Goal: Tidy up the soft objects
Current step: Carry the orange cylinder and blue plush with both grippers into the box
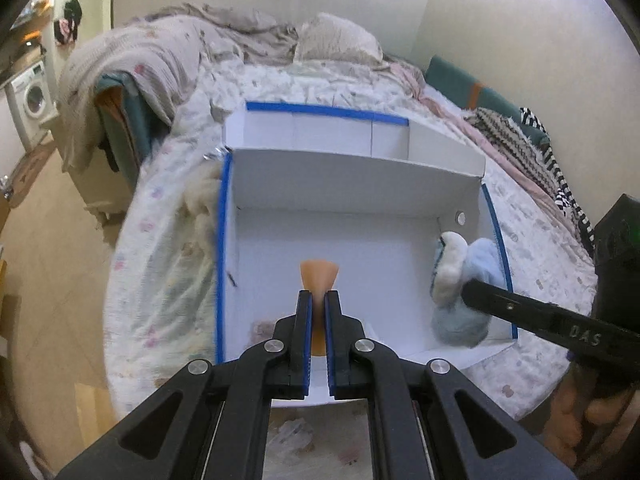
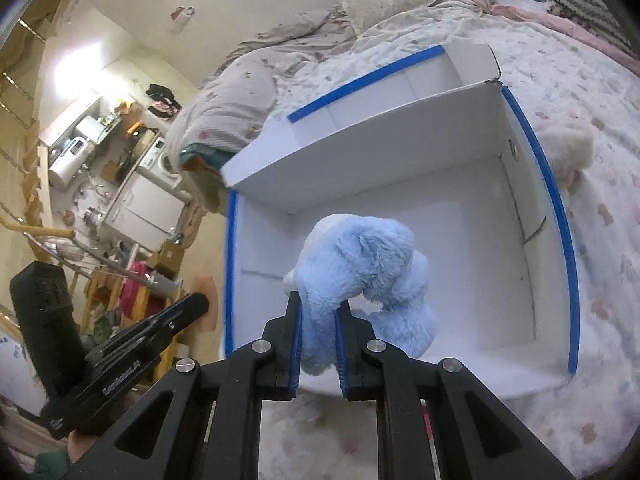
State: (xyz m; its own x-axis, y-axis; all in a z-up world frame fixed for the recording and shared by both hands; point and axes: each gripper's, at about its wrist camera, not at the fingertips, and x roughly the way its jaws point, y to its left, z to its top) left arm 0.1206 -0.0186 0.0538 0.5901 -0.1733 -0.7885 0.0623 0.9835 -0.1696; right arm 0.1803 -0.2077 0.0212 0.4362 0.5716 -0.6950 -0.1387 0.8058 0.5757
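A: L gripper (image 1: 319, 300) status?
B: Fingers (image 1: 304, 320) are seen nearly shut, pinched on a thin peach-orange soft piece (image 1: 320, 276). Its flared end is seen past the tips, over the floor of the white box (image 1: 340, 184).

A: And the R gripper (image 2: 319, 306)?
B: Fingers (image 2: 294, 336) are set narrow, clamped on a fold of the light-blue plush toy (image 2: 368, 264). Toy is held over the box interior (image 2: 480, 248); its white part is seen in the L view (image 1: 450, 264), near the box's R wall. Whether the toy touches the box floor can't be told.

A: Where's the box?
B: It's laid on the bed (image 1: 168, 240), on a patterned white cover; blue tape is seen along the rims (image 2: 560, 216), lid flap is folded back toward the pillow (image 1: 336, 40).

A: Anything else nearby?
B: A cream fluffy item (image 2: 568, 148) is seen on the bed just outside one taped wall. A washing machine (image 1: 34, 100) is seen in the bkgd.
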